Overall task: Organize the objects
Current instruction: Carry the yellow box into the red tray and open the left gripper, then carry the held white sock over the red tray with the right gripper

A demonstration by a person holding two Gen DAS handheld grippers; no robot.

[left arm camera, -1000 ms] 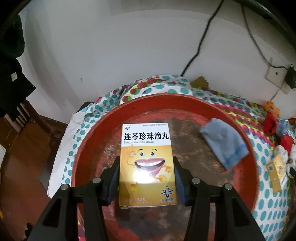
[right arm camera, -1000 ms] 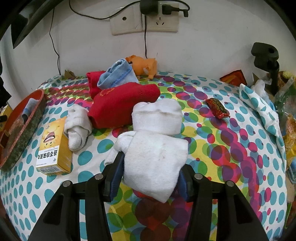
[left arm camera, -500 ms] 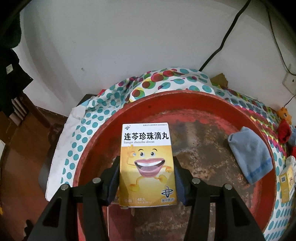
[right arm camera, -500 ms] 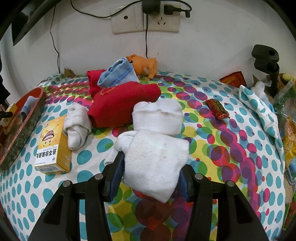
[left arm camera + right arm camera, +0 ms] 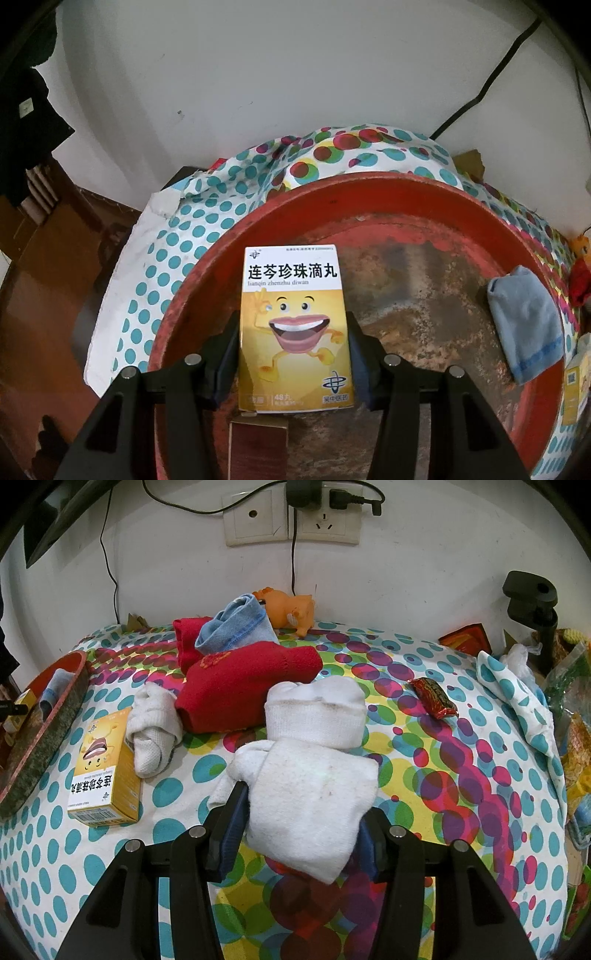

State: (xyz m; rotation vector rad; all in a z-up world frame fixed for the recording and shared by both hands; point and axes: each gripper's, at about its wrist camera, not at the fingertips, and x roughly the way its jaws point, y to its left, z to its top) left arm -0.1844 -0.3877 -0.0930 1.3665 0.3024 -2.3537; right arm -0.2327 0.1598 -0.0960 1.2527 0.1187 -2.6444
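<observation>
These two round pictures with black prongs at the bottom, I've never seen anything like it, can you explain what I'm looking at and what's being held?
The prongs are two-finger grippers, one in each of a person's hands. Each carries a fisheye camera looking forward along its fingers.

In the left wrist view, the left gripper clamps a yellow medicine box over a red tray. A blue sock lies in the tray.

In the right wrist view, the right gripper clamps a white sock bundle above a polka-dot tablecloth. On the cloth lie a second yellow medicine box, another white sock, red socks, a blue sock roll, an orange toy and a red snack packet.
</observation>
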